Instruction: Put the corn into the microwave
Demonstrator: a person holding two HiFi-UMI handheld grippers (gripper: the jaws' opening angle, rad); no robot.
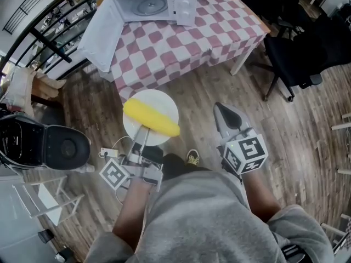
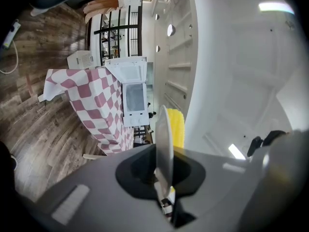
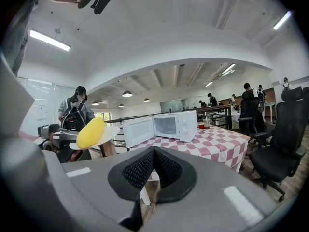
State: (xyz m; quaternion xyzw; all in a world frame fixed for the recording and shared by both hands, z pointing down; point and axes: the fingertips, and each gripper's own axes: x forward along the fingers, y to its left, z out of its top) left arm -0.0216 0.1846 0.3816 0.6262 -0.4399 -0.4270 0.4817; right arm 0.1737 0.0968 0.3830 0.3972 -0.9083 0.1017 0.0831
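Observation:
A yellow corn cob lies on a round white plate. My left gripper is shut on the plate's near rim and holds it in the air above the wooden floor. In the left gripper view the plate stands edge-on between the jaws, with the corn behind it. The white microwave stands on a red-and-white checked table ahead, its door swung wide open. My right gripper is shut and empty, to the right of the plate. The right gripper view shows the corn and the microwave.
Black office chairs stand right of the table. A black round machine and a white folding frame are on the floor at the left, with a cable and power strip beside them. A black railing runs at the upper left.

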